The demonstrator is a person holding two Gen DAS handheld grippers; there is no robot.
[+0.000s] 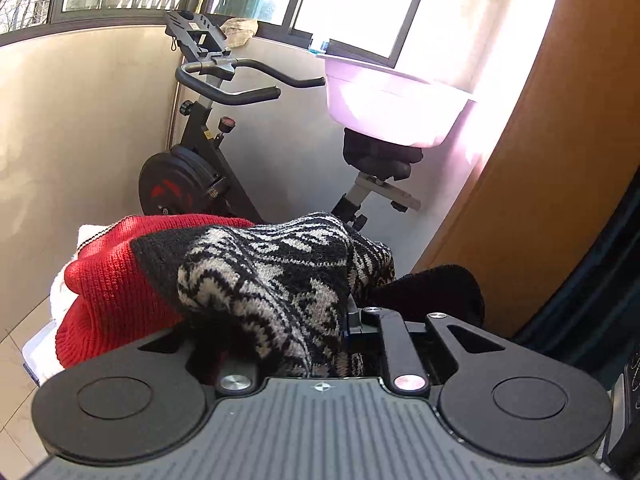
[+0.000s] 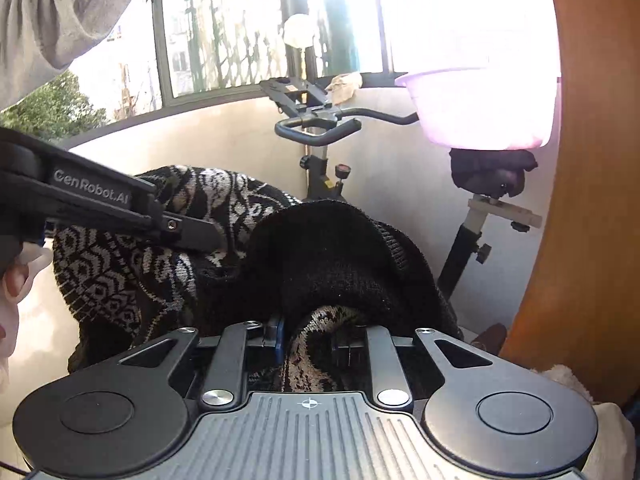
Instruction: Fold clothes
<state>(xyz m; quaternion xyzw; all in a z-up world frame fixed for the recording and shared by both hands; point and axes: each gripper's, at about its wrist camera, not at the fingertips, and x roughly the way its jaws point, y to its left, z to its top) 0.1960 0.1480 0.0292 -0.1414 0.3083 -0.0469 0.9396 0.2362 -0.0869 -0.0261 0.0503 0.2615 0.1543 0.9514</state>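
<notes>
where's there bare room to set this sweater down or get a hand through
Little shows. A bare strip of floor tile lies left of the red knit, below the beige wall. Ahead is crowded: exercise bike with a pink basin on its seat. The patterned sweater fills both grippers' foreground.

Sunlit balcony: exercise bike [image 1: 208,152] by beige wall [image 1: 80,120], windows [image 1: 352,0] above, pink basin [image 1: 392,108] apparently on the saddle, wooden panel [image 1: 560,160] at right.

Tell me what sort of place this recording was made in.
Probably an enclosed home balcony or sunroom: a wide band of windows above a low wall, an exercise bike parked against it, and a pink plastic basin resting on the bike's saddle.
</notes>
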